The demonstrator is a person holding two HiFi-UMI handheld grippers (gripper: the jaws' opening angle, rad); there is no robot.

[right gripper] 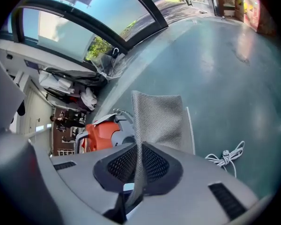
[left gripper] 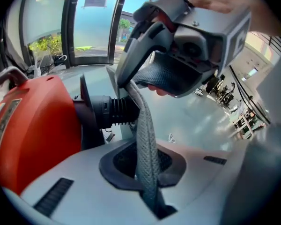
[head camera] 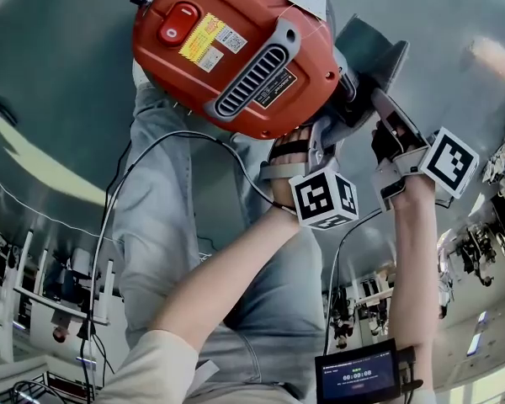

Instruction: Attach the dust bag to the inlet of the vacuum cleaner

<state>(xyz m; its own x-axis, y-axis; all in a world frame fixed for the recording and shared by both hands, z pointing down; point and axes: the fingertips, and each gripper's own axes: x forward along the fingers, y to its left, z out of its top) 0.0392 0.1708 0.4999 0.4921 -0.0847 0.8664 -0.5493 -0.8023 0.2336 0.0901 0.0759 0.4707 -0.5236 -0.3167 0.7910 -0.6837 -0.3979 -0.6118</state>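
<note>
Left tool (left gripper: pixel 143 172), right tool (right gripper: pixel 133 172) clamped on dust bag (right gripper: pixel 159 121); bag partly hidden behind vacuum cleaner (head camera: pixel 236 49).

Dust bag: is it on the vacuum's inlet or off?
Off. The black inlet is bare; the dust bag hangs across its front.

Yellow sticker (head camera: pixel 201 39) and black plate (head camera: pixel 275 88) on the orange plastic vacuum cleaner body (head camera: pixel 261 7) are showing illegibly small print.

Glossy grey-green floor (right gripper: pixel 234 69); tall glazed windows (left gripper: pixel 91 27), greenery (left gripper: pixel 49 46) outside; white cable coil (right gripper: pixel 225 157) on floor.
</note>
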